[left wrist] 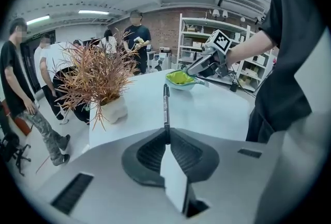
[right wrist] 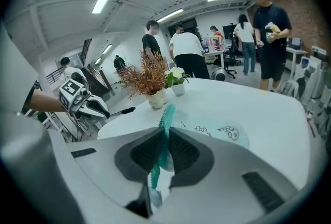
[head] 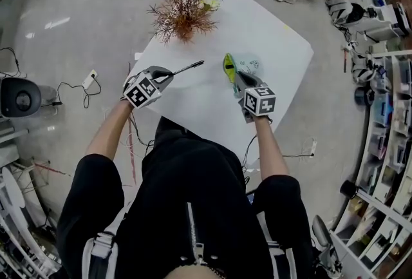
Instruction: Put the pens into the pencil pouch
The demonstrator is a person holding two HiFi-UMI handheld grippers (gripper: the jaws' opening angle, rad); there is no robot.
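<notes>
**Hazard: Missed Insertion at the Pouch Mouth**

The black pen (head: 187, 68) is clamped by its near end in the closed jaws of the left gripper (head: 168, 76). It is held above the white table (head: 277, 33) and aimed right, toward the pencil pouch (head: 244, 66). The pouch lies on the table to the right. Its teal zipper edge is pinched in the closed right gripper (head: 237, 81), so the yellow-green mouth is propped open.

Because the pen is gripped at one end only, it is likely to pivot if its tip strikes the rim. If the thin edge slips from the pinch, the mouth is expected to collapse. The pouch may also be pushed away.
</notes>
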